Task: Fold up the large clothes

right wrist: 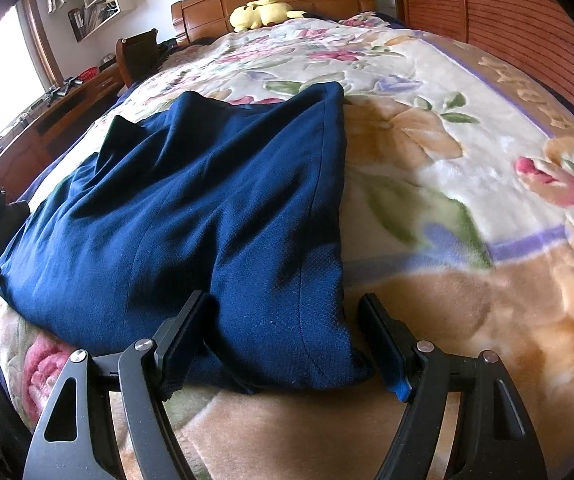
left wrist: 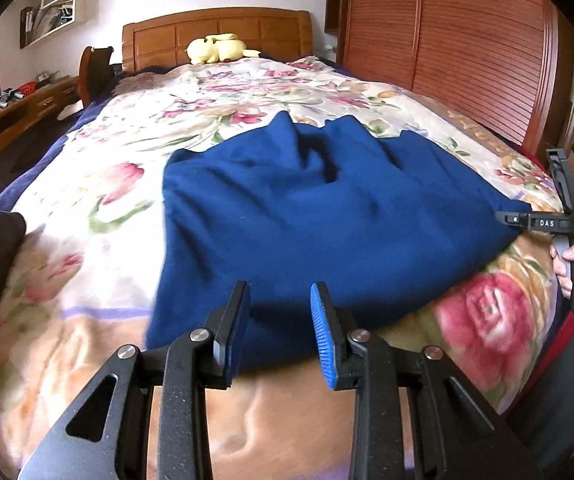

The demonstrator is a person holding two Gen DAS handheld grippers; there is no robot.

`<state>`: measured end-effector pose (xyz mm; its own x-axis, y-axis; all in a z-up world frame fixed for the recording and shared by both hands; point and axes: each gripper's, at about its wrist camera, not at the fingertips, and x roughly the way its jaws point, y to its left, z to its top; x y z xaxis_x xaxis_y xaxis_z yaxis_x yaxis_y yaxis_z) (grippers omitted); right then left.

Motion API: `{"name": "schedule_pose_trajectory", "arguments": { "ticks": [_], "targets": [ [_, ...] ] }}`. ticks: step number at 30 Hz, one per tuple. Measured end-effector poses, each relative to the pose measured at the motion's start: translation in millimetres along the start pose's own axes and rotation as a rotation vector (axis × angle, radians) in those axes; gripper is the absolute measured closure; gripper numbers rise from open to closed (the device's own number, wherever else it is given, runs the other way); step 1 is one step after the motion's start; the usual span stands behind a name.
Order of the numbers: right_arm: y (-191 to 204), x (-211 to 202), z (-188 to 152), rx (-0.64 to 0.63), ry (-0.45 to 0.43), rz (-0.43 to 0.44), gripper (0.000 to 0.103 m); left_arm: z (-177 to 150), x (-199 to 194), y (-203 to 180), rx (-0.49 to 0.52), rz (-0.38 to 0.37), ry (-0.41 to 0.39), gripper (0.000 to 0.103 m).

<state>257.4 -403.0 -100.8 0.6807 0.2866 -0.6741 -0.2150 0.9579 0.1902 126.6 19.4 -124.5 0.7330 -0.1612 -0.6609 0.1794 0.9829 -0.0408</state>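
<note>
Navy garment [left wrist: 307, 216] spread on floral blanket [left wrist: 87, 184] mid-bed, my L gripper [left wrist: 281, 320] part open over its near edge, nothing held, my R gripper [right wrist: 283, 344] wide open straddling its near corner, no grip

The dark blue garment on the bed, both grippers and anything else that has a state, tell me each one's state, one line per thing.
Dark blue fabric garment: lying rumpled and creased on the floral blanket, far end bunched up.
Left gripper: partly open, jaws over the garment's near edge, not pinching it.
Right gripper: open wide, jaws on either side of the garment's near corner, pads not pressing.
Floral plush blanket: spread over the bed.
Yellow plush toy: lying at the wooden headboard.
</note>
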Motion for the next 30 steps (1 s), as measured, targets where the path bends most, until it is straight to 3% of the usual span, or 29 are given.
{"name": "schedule_pose_trajectory", "arguments": {
  "ticks": [11, 14, 19, 21, 26, 30],
  "targets": [
    [0, 0, 0, -0.003, -0.002, -0.002, 0.026, -22, 7, 35, -0.080, 0.049, 0.062, 0.067],
    [0, 0, 0, -0.003, -0.002, -0.003, 0.026, -26, 21, 43, -0.112, 0.077, 0.100, 0.052],
    [0, 0, 1, -0.007, -0.004, -0.001, 0.026, -26, 30, 53, -0.149, 0.051, 0.120, 0.044],
    [0, 0, 1, -0.010, -0.004, -0.002, 0.026, -28, 32, 53, -0.141, 0.071, 0.121, 0.033],
    [0, 0, 1, -0.016, -0.009, -0.003, 0.026, -30, 34, 60, -0.138, 0.079, 0.121, 0.024],
    [-1, 0, 1, -0.016, -0.009, -0.003, 0.026, -32, 33, 61, -0.140, 0.077, 0.110, 0.022]
  ]
}}
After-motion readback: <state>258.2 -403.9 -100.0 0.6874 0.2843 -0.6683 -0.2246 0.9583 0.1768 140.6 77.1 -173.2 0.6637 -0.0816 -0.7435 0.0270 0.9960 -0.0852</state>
